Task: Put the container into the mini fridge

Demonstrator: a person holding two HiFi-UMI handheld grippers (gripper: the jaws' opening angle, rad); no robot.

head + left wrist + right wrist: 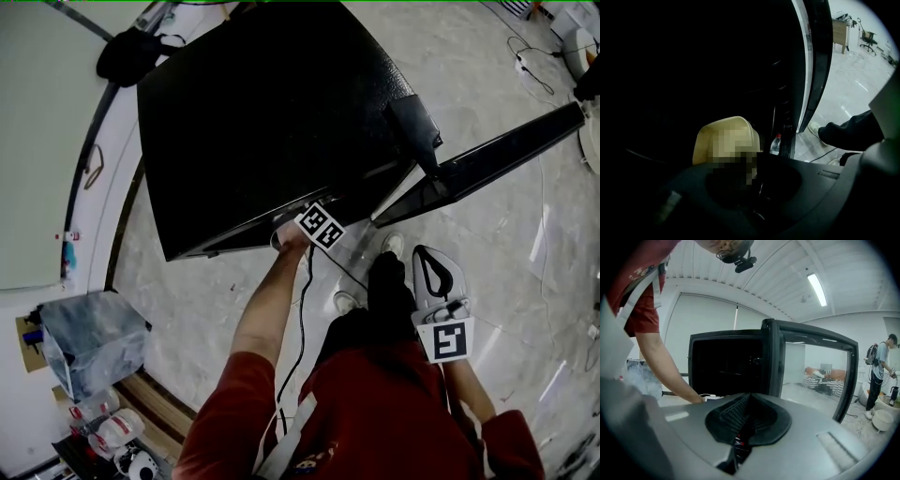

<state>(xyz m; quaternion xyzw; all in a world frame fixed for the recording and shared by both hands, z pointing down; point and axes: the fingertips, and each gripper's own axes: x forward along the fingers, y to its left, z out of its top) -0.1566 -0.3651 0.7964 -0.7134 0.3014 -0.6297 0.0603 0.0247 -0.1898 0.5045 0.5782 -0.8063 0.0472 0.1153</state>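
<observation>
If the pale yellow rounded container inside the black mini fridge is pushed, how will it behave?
The pale yellow rounded container keeps firm edges, so probably stiff. Its boxy shape suggests sliding, not rolling. Its smooth surface may slip.

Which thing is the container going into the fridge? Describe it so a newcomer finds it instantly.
Start at the black mini fridge, door open. Within its dark interior is the container. It is the only pale cream, round-cornered thing there, far bulkier than the small red-capped bottle to its right.
</observation>
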